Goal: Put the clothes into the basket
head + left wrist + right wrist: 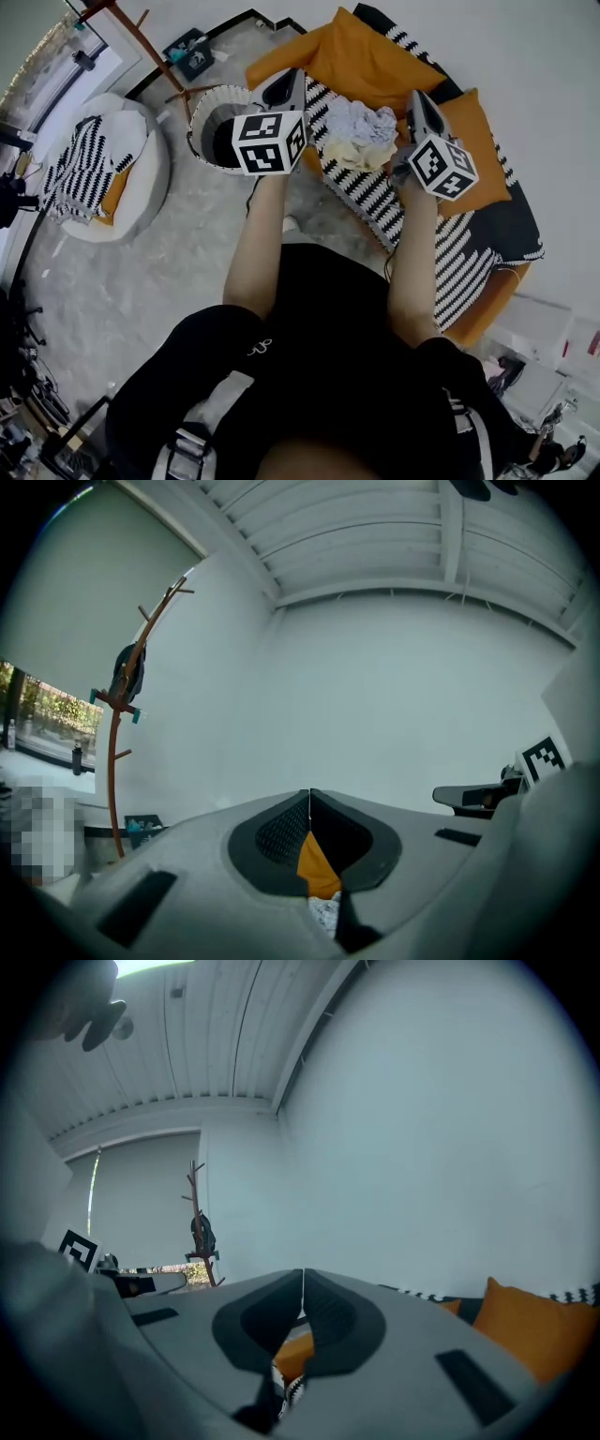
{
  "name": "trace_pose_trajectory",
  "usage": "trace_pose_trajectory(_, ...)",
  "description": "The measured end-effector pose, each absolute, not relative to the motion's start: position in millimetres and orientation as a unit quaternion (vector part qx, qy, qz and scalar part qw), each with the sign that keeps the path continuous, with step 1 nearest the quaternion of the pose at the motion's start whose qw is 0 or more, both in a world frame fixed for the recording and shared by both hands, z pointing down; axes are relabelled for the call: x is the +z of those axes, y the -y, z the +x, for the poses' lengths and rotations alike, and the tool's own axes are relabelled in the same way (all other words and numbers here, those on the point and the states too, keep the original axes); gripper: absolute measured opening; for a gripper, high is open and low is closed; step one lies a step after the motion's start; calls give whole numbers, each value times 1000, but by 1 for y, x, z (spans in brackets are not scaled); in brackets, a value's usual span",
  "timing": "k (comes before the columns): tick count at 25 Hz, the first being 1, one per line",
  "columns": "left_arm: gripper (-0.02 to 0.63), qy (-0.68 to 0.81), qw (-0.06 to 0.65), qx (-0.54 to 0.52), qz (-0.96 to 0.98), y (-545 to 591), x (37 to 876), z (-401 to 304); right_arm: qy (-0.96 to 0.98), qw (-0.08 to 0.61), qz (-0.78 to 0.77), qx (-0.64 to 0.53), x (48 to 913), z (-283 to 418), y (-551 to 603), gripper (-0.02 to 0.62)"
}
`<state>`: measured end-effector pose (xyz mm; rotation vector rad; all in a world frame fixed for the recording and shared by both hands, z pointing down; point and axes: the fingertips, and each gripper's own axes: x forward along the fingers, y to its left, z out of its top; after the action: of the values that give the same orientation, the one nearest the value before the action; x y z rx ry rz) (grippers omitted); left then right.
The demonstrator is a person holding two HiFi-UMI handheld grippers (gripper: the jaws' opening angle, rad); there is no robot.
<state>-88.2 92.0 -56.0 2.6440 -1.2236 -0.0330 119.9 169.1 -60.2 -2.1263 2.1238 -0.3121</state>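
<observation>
The left gripper and the right gripper, both of smooth grey plastic, are pointing level, and each is keeping its jaws pressed together on nothing. The crumpled pile of soft white and pale yellow clothes is lying at the upper middle of the head view, between both grippers, on a black-and-white striped blanket over the orange sofa. The round white woven basket is standing on the floor, just left of the left gripper.

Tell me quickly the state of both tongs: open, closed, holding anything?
Left tongs: closed, holding nothing.
Right tongs: closed, holding nothing.
</observation>
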Motion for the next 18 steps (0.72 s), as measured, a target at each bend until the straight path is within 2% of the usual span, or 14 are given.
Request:
trace_pose_trajectory(8,9,427,163,12,890,-29,-7,-98,-722,25,-679,-133,-21,91,-92,12)
trace_pose_trajectory(18,9,390,193,38,899,-6,21,-52,-684,21,-710,-166,9,136,-88,12)
